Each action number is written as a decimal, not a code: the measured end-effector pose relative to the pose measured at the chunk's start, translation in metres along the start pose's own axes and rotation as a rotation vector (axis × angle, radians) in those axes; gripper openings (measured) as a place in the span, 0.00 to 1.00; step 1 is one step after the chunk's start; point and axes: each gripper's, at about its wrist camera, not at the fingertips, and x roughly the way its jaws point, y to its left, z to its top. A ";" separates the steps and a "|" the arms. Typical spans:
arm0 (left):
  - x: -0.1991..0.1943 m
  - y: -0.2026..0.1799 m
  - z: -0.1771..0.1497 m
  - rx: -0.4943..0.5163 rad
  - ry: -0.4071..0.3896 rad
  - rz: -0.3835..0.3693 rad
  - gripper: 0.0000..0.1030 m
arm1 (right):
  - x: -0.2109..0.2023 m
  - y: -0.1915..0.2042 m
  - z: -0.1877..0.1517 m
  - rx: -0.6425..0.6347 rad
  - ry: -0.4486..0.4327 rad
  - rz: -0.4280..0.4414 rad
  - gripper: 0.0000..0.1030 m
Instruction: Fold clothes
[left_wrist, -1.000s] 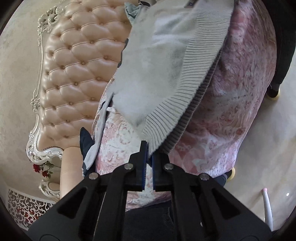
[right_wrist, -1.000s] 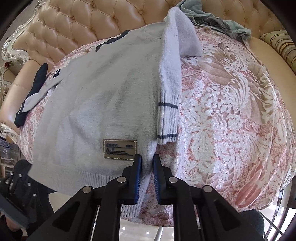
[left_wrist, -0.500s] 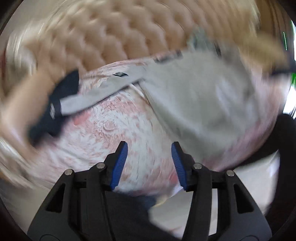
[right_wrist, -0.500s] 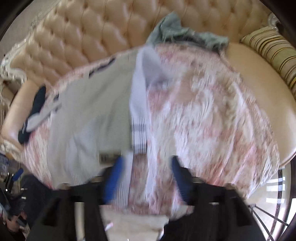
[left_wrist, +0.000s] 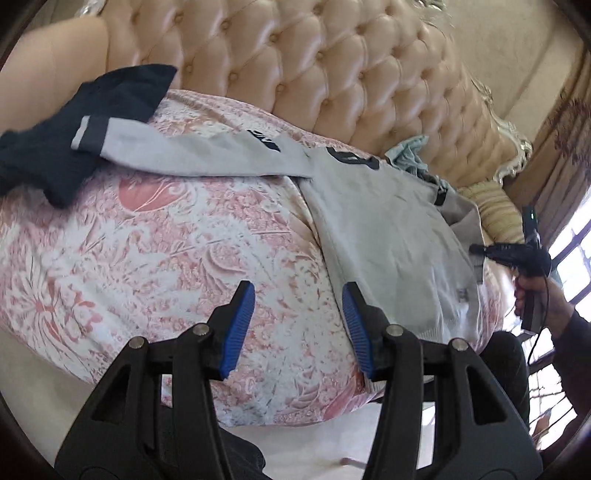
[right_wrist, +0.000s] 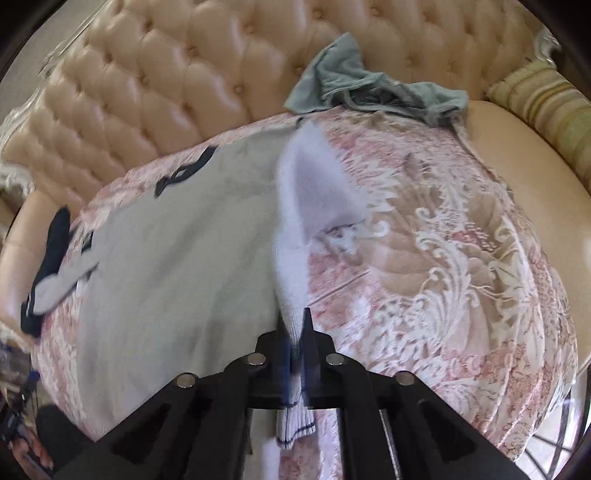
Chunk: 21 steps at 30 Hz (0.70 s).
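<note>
A light grey knit sweater (left_wrist: 384, 229) (right_wrist: 177, 266) lies spread on the pink floral cover (left_wrist: 155, 251) (right_wrist: 443, 266) of a sofa. Its left sleeve (left_wrist: 207, 147) stretches out to a dark navy cuff (left_wrist: 74, 125). My left gripper (left_wrist: 295, 325) stands open above the cover, just left of the sweater's side edge, with nothing between its fingers. My right gripper (right_wrist: 295, 358) is shut on the folded-in right sleeve (right_wrist: 299, 229), near its striped cuff (right_wrist: 295, 424), which hangs below the jaws. The right gripper (left_wrist: 517, 254) also shows in the left wrist view, held by a hand.
A tufted cream leather sofa back (left_wrist: 332, 66) (right_wrist: 155, 81) rises behind. A teal garment (right_wrist: 369, 88) is bunched at the back of the seat, and a striped cushion (right_wrist: 546, 110) lies at the right end. Bare cream seat (right_wrist: 517, 155) rims the cover.
My left gripper let go of the sweater's ribbed hem, opened and swung out to the left. My right gripper opened off the hem, then shut on the folded sleeve near the cuff.
</note>
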 end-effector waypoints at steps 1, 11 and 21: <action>0.000 0.002 0.000 -0.012 -0.002 -0.005 0.51 | -0.001 -0.001 0.000 -0.008 0.009 -0.002 0.03; 0.011 -0.001 -0.001 0.013 0.040 0.014 0.51 | -0.084 -0.090 0.096 -0.022 -0.124 -0.262 0.03; 0.026 0.002 -0.001 0.014 0.105 0.071 0.51 | 0.033 -0.175 0.124 -0.042 0.166 -0.369 0.05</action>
